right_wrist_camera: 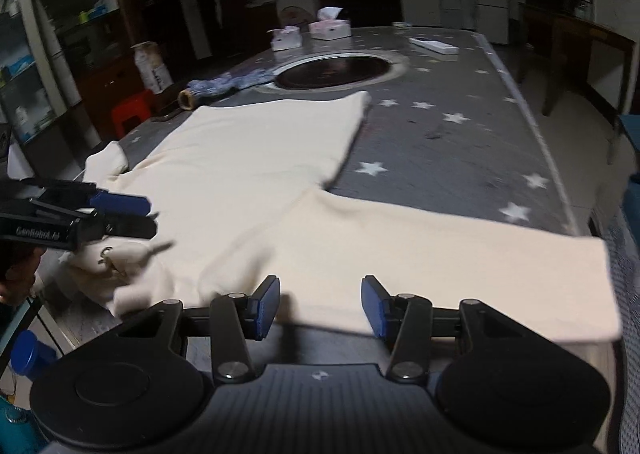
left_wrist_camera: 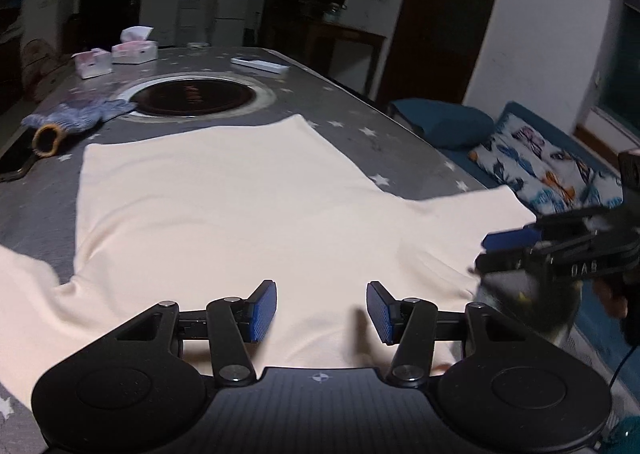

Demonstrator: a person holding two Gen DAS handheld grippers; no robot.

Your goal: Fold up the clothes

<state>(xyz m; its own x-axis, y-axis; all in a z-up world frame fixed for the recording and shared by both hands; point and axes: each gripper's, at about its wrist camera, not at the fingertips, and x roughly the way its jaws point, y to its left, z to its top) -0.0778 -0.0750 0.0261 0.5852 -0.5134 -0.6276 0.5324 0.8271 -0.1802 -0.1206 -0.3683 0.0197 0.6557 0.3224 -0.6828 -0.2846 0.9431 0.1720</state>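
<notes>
A cream long-sleeved top (left_wrist_camera: 224, 197) lies spread flat on the grey star-patterned tablecloth (left_wrist_camera: 360, 109), hem toward the far end. My left gripper (left_wrist_camera: 322, 312) is open just above its near middle, by the collar. It also shows at the left of the right wrist view (right_wrist_camera: 148, 217), over the crumpled collar. My right gripper (right_wrist_camera: 320, 308) is open at the near edge of the right sleeve (right_wrist_camera: 460, 250), which stretches to the table's right edge. The right gripper also shows at the right of the left wrist view (left_wrist_camera: 486, 252), above that sleeve. The top also fills the right wrist view (right_wrist_camera: 256, 157).
A round dark inset (left_wrist_camera: 194, 95) sits mid-table. A blue knitted garment (left_wrist_camera: 80, 115) lies left of it. Tissue boxes (left_wrist_camera: 132, 49) and a white remote (left_wrist_camera: 260, 64) stand at the far end. A blue sofa with patterned cushion (left_wrist_camera: 540, 169) is beside the table on the right.
</notes>
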